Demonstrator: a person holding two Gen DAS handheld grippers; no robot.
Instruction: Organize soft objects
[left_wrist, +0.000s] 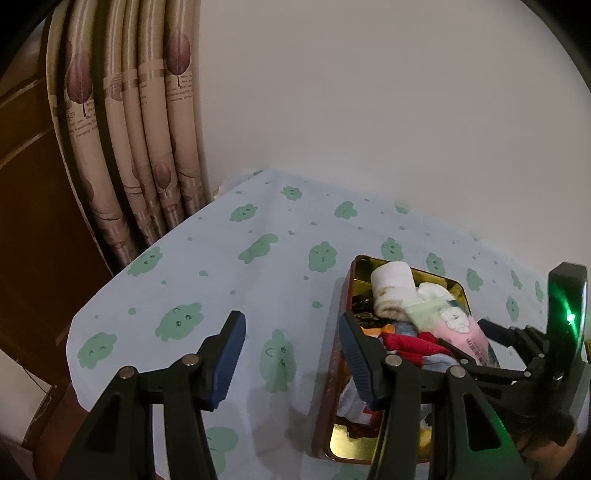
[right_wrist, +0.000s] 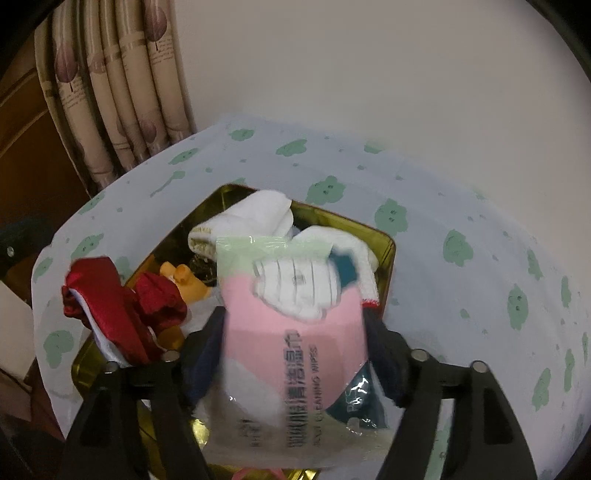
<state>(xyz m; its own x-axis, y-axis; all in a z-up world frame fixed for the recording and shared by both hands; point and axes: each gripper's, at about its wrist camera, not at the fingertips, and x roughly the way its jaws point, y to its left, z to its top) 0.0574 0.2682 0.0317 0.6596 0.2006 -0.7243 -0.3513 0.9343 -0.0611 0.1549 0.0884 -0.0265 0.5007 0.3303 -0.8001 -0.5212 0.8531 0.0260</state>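
two hand-held grippers work over a table draped in a pale blue cotton cloth printed with green cloud shapes (left_wrist: 258, 280). on it sits a shallow rectangular metal tin, red outside and shiny gold inside (right_wrist: 388, 251), already crowded with soft things.

right gripper (right_wrist: 295, 354): its jaws stand fairly wide, with a soft pink, white and green plastic pack of cleaning wipes (right_wrist: 291, 314) lying between them, low over the tin's near half. the pack is blurred, and whether the pads press its sides or have let go cannot be told. left gripper (left_wrist: 291, 354): jaws wide apart and empty, one blue ribbed finger (left_wrist: 231, 354) over bare cloth, the other at the tin's left rim.

to finish this step well, it seems best to let the pack settle flat on the pile before drawing the jaws straight back, since glossy film can cling to a pad and lift again. the idle left gripper could steady the tin's rim.

textures: a rolled white terry towel (left_wrist: 391, 291) sits at the tin's far end, thick and springy. a crumpled red satin cloth (right_wrist: 110, 306) spills over the left rim, slippery and limp. a small orange plush shape (right_wrist: 184, 282) shows beside it; what it is stays unclear. a beige pleated curtain with leaf prints (left_wrist: 147, 147) hangs behind.
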